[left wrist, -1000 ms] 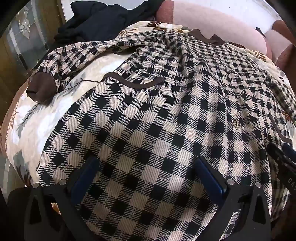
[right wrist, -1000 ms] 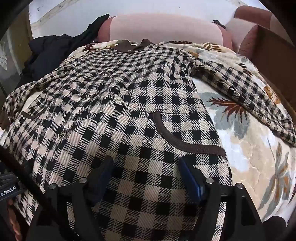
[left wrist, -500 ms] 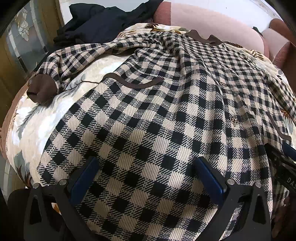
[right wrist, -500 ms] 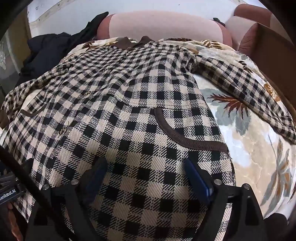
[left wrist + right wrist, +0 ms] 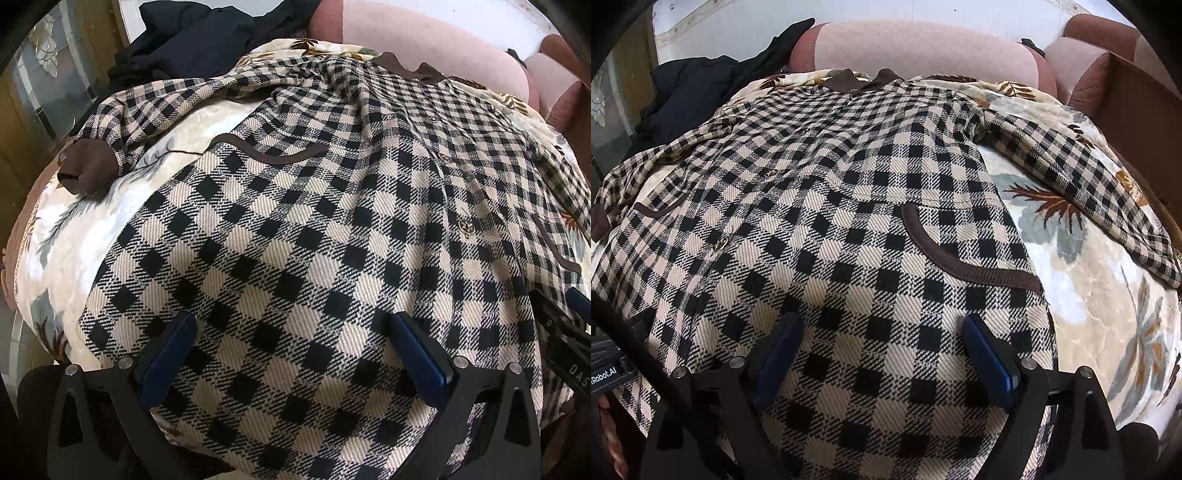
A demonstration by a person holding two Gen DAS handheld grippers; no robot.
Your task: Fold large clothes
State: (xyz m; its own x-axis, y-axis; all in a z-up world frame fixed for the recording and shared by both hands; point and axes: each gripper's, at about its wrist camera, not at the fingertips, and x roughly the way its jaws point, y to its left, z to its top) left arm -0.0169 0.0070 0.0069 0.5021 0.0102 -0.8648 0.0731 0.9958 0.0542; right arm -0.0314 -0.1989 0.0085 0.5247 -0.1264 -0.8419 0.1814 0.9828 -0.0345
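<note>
Left wrist view: checked jacket [image 5: 295,221] lies spread flat, unfolded, on the floral blanket [image 5: 92,221], its left sleeve out; left gripper [image 5: 291,354] fingers gape above the near hem, gripping nothing. Right wrist view: right gripper [image 5: 882,354] fingers, just opened wide, likewise empty; every fold remains

Coarse woven twill checked jacket [image 5: 295,240], ribbed knit brown cuff [image 5: 88,168], plush leaf-print blanket [image 5: 1108,314], matt black plastic gripper fingers [image 5: 170,354]

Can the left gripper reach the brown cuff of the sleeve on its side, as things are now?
Probably yes. The brown cuff lies uncovered on the floral blanket, up and left of the open left gripper, and nothing stands between them; only the checked jacket lies below.
</note>
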